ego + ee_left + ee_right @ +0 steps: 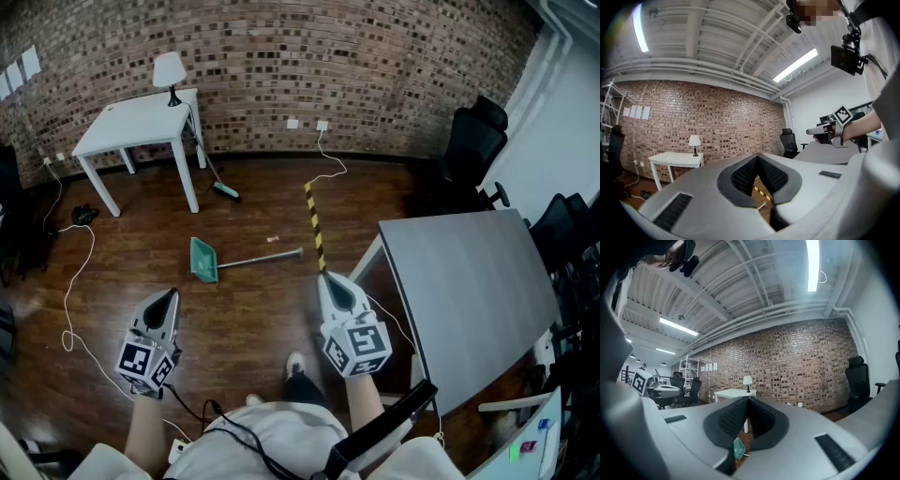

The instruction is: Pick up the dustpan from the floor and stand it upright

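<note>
The green dustpan (pixel 203 260) lies flat on the wooden floor, its grey handle (pixel 262 258) stretching out to the right. Both grippers are held level well short of it, above the floor near the person's body. My left gripper (pixel 172 294) is shut with nothing in it, below and left of the pan. My right gripper (pixel 325 277) is also shut and empty, just right of the handle's end. In the right gripper view the dustpan (pixel 738 448) shows below the closed jaws. In the left gripper view only the handle's end (pixel 763 205) shows there.
A white table (pixel 141 122) with a lamp (pixel 170 73) stands by the brick wall, with a broom head (pixel 225 191) on the floor beside it. Yellow-black tape (pixel 313 223) runs along the floor. A grey desk (pixel 469 291) fills the right, office chairs (pixel 473 141) behind. Cables (pixel 73 281) trail at left.
</note>
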`<action>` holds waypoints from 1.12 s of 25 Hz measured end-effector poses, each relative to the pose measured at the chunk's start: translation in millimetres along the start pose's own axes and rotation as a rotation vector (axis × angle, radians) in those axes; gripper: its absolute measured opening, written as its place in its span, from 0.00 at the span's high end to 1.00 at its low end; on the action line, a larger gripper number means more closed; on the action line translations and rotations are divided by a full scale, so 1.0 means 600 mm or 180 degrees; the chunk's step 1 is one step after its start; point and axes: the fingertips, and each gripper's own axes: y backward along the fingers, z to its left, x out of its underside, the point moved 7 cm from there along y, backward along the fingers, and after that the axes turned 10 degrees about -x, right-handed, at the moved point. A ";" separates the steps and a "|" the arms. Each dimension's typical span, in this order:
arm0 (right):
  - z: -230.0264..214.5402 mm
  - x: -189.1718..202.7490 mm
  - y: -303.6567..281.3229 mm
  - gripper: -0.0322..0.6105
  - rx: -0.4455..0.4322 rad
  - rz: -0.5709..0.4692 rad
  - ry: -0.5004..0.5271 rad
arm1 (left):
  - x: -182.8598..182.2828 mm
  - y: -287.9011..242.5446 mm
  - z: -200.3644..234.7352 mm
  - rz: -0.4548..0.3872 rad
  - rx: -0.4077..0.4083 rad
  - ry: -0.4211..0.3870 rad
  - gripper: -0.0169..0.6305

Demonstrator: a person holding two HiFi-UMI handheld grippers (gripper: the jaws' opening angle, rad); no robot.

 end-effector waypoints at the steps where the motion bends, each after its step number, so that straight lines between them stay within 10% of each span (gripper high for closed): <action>1: -0.005 0.005 -0.004 0.95 -0.0006 -0.0002 -0.0011 | 0.003 -0.005 -0.002 0.0000 0.0000 -0.0006 0.98; 11: -0.105 0.039 -0.105 0.95 -0.0149 0.0012 -0.0090 | 0.033 -0.124 0.007 0.0142 -0.0069 -0.0060 0.98; 28: -0.523 0.003 -0.368 0.95 -0.0119 0.0068 -0.0065 | 0.006 -0.565 0.011 0.0236 -0.0210 -0.0217 0.98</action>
